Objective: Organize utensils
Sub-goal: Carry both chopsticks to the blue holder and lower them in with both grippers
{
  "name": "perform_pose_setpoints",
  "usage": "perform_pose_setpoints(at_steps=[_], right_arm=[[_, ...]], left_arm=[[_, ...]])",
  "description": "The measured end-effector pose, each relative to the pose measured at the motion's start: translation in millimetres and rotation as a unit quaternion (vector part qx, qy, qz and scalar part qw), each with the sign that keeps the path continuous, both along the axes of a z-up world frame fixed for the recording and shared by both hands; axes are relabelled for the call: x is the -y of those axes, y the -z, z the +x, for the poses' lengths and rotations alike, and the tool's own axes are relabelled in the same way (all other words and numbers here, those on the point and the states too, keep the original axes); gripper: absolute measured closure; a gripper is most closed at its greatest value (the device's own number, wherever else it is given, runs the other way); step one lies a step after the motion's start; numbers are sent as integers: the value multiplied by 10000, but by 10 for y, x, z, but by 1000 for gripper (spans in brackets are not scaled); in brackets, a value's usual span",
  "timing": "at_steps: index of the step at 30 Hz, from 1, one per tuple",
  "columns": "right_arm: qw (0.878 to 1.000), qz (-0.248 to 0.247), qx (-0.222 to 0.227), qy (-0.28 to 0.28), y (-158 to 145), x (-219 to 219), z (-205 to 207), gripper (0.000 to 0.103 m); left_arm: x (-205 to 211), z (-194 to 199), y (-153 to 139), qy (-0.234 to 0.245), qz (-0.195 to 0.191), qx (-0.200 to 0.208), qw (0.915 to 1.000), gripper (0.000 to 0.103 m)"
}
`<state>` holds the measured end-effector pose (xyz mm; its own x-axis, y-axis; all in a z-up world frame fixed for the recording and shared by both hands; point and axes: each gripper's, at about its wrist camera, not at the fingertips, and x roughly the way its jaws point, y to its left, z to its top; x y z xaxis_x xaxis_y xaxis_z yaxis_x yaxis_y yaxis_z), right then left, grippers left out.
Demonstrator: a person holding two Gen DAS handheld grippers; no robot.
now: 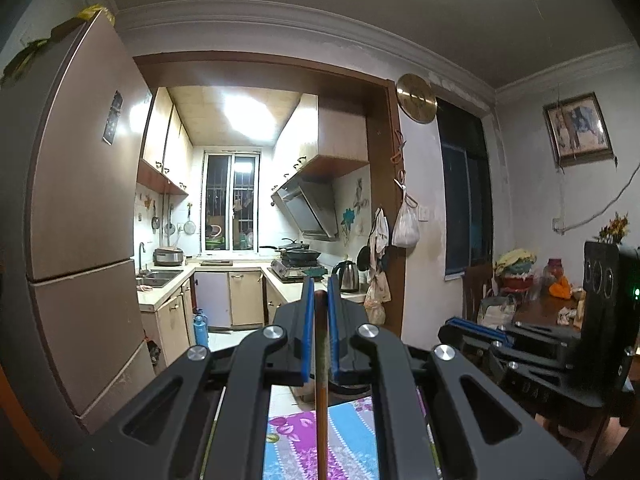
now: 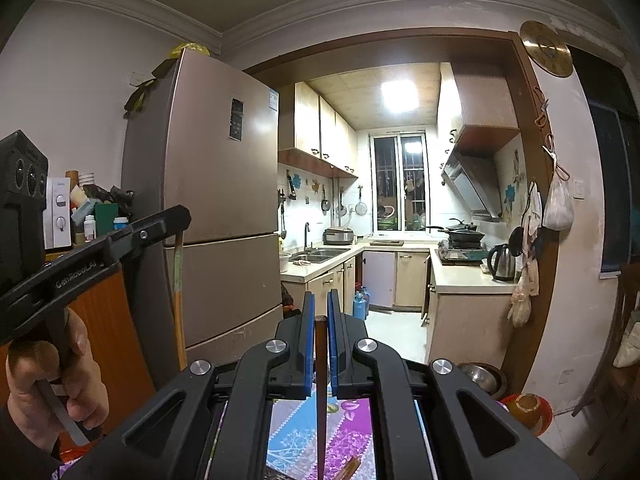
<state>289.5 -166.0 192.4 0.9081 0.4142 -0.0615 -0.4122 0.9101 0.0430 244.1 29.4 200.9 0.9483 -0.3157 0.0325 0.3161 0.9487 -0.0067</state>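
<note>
Two grippers: both raised level, facing the kitchen doorway, each pinching one chopstick.
Landmark: fridge [image 2: 208, 208], tall, bronze, standing left of the doorway.
Left gripper [image 1: 320, 292]: jaws narrow, blue pads clamped on a chopstick.
Left chopstick [image 1: 321, 380]: reddish-brown, upright between the pads, top end poking just above them, lower end running down out of the picture; seen right of the fridge.
Right gripper [image 2: 320, 308]: jaws narrow, pads pressed on its own chopstick.
Right chopstick [image 2: 321, 392]: dark brown, upright, top end just clear of the pads, rest dropping toward the cloth; right of the fridge, in line with the doorway.
Cross view, left: from the right wrist camera the left gripper shows side-on in front of the fridge's left part, its chopstick hanging below the closed tip.
Hand [image 2: 56, 392]: grips the left gripper's handle, low, left of the fridge.
Cross view, right: from the left wrist camera the right gripper sits far right of the fridge, near the dining table.
Cloth [image 2: 352, 432]: floral, purple and blue, below both grippers, right of the fridge's base.
More utensils: a brown stick end [image 2: 348, 468] lies on the cloth; cannot tell what it is.
Kettle [image 2: 502, 262]: on the counter, well right of the fridge.
</note>
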Motion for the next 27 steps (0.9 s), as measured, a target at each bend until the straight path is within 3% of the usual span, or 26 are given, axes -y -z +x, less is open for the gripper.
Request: perform_pose_setpoints(at_steps=[14,27], right_arm=[[9995,82,-283,-109,319,10,22,96],[9991,97,-379,-147,395,5,66,96]], left_arm=[[-16,177,494,402,-350,-5,9986,98],[-60,291,855,535,-453,-166,9974,98]])
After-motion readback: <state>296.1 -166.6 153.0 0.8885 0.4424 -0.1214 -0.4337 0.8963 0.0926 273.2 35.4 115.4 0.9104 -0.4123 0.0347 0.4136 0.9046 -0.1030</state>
